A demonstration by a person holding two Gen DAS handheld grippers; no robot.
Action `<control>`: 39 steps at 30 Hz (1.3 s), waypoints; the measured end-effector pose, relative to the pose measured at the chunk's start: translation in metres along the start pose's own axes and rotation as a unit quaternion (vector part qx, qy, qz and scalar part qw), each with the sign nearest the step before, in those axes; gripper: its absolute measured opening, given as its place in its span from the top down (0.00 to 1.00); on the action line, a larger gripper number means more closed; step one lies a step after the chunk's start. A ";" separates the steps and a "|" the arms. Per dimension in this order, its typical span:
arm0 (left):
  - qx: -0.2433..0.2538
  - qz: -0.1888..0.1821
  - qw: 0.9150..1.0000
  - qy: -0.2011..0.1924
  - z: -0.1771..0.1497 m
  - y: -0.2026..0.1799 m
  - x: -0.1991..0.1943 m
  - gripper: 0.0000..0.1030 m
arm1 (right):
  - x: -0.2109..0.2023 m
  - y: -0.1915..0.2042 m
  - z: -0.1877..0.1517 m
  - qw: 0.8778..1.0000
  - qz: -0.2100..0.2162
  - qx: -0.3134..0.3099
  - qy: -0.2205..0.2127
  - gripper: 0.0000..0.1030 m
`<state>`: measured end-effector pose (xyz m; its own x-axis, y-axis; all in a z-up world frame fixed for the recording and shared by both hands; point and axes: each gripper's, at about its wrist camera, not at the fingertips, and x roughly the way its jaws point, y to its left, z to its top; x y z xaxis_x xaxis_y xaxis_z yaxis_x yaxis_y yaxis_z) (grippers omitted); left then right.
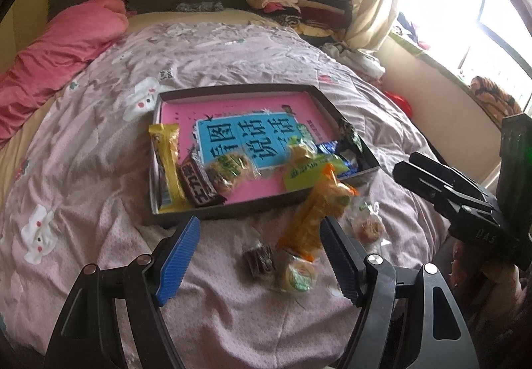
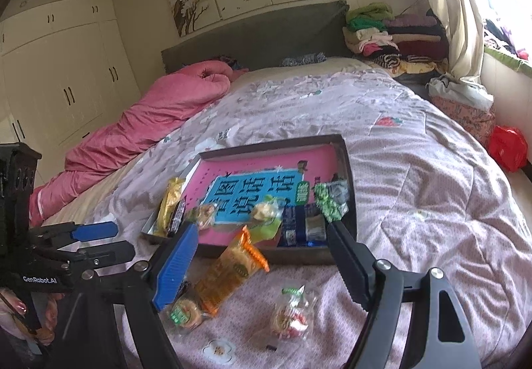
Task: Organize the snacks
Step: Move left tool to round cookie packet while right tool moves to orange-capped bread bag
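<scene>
Hovering both empty, wide-open grippers, left gripper [image 1: 261, 256] and right gripper [image 2: 262, 264], near the bed's foot edge, you should straddle the orange snack packet [image 1: 314, 219] beside the tray [image 1: 232, 92], closing across its middle.

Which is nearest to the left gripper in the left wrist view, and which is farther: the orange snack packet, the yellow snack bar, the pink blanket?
1. Orange snack packet: on the quilt, just ahead of the left gripper, near its right-hand finger.
2. Yellow snack bar: in the tray, at its left end.
3. Pink blanket: far left, by the headboard.
</scene>
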<state>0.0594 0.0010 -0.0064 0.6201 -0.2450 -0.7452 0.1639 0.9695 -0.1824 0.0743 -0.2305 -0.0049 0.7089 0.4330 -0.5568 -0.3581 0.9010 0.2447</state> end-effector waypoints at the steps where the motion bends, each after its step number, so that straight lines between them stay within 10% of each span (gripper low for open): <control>1: 0.002 0.000 1.000 0.004 -0.002 -0.002 0.001 0.26 | 0.000 0.001 -0.003 1.000 0.000 -0.002 0.004 0.23; 39: 0.036 -0.044 0.993 0.106 -0.045 -0.040 0.042 0.26 | 0.009 0.015 -0.026 0.997 0.033 0.004 0.067 0.20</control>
<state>0.0440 -0.0475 -0.0594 0.4261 -0.3136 -0.8486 0.2694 0.9394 -0.2119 0.0592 -0.2142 -0.0271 0.5956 0.4852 -0.6402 -0.3967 0.8707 0.2909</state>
